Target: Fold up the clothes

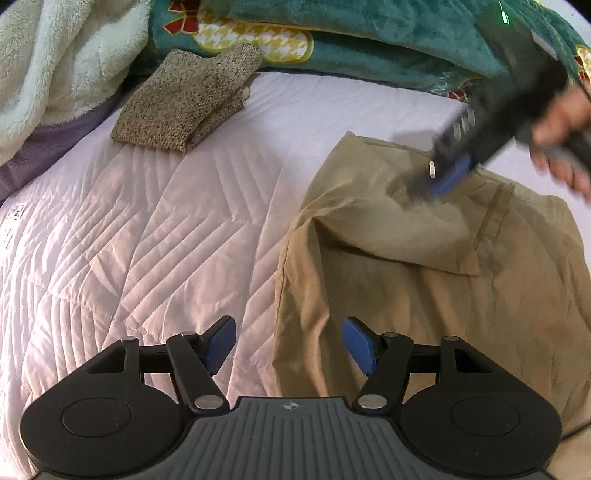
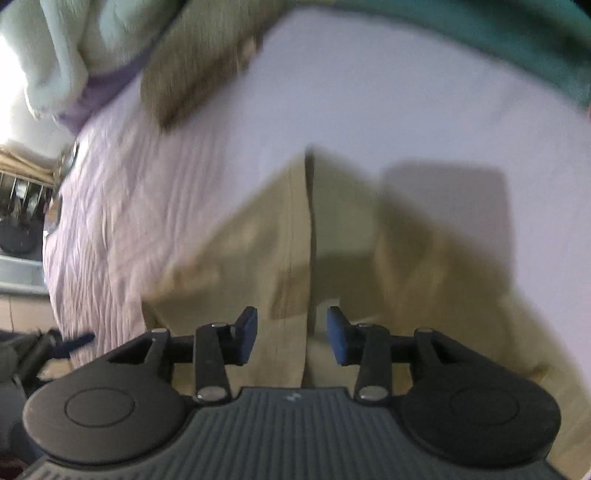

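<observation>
A tan garment (image 1: 424,258) (image 2: 258,240) lies partly folded on the pale quilted bed (image 1: 147,240). One layer is laid over another, and a seam runs down its middle. My left gripper (image 1: 288,345) hovers over the garment's left edge, open, with nothing between its blue pads. My right gripper (image 2: 291,336) stands open just above the seam, with no cloth pinched. In the left wrist view the right gripper (image 1: 432,184) is blurred at the garment's far end, held by a hand (image 1: 565,140).
A folded brown knit piece (image 1: 184,103) (image 2: 199,62) rests at the far side of the bed. Behind it lie a teal patterned blanket (image 1: 369,33) and a fluffy white blanket (image 1: 55,66). The bed's left edge and the room's floor show in the right wrist view.
</observation>
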